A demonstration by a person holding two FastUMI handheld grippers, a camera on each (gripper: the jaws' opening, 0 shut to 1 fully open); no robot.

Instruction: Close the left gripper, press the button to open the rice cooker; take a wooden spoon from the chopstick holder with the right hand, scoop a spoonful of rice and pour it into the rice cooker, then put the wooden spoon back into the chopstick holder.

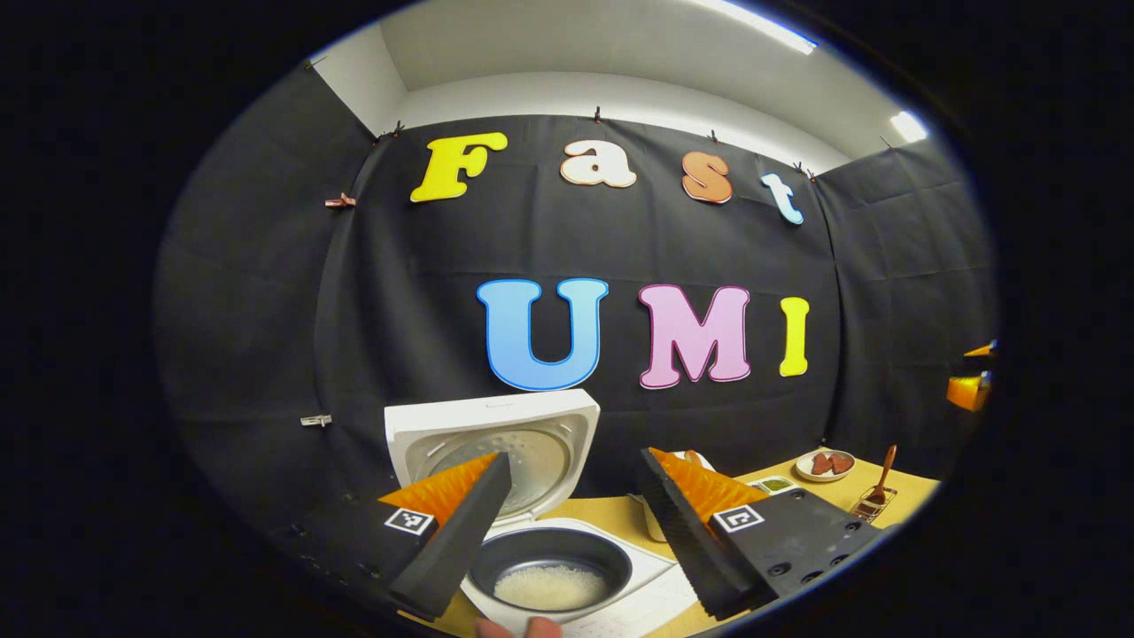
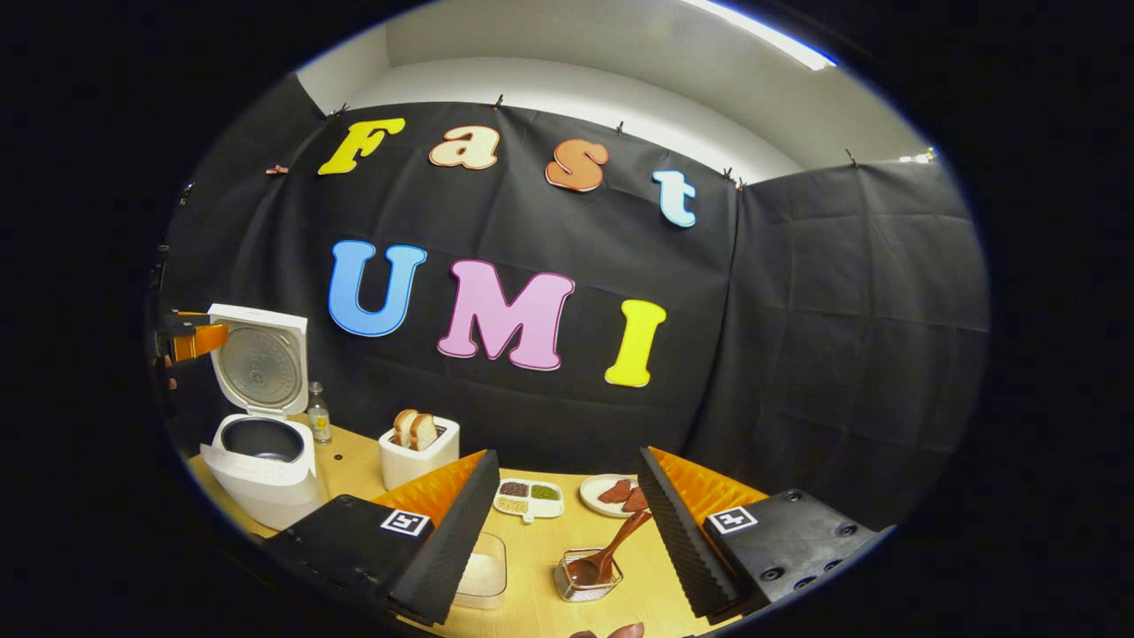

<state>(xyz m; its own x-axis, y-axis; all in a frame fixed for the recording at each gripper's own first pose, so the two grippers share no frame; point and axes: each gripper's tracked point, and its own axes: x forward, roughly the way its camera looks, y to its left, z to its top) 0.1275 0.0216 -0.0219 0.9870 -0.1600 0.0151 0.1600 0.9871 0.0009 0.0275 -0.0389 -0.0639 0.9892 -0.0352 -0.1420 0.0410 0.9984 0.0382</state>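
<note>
The white rice cooker stands open with its lid raised, and white rice lies in its dark pot. My left gripper hangs open above the pot, holding nothing. In the right gripper view the open cooker stands at the far left of the wooden table. The wooden spoon sits in the wire chopstick holder just ahead of my right gripper, which is open and holds nothing. A clear container of rice rests beside the right gripper's left finger.
A white toaster with bread slices, a small bottle, a divided dish of grains and a plate of brown pieces stand on the table. The other gripper's orange part shows near the cooker lid.
</note>
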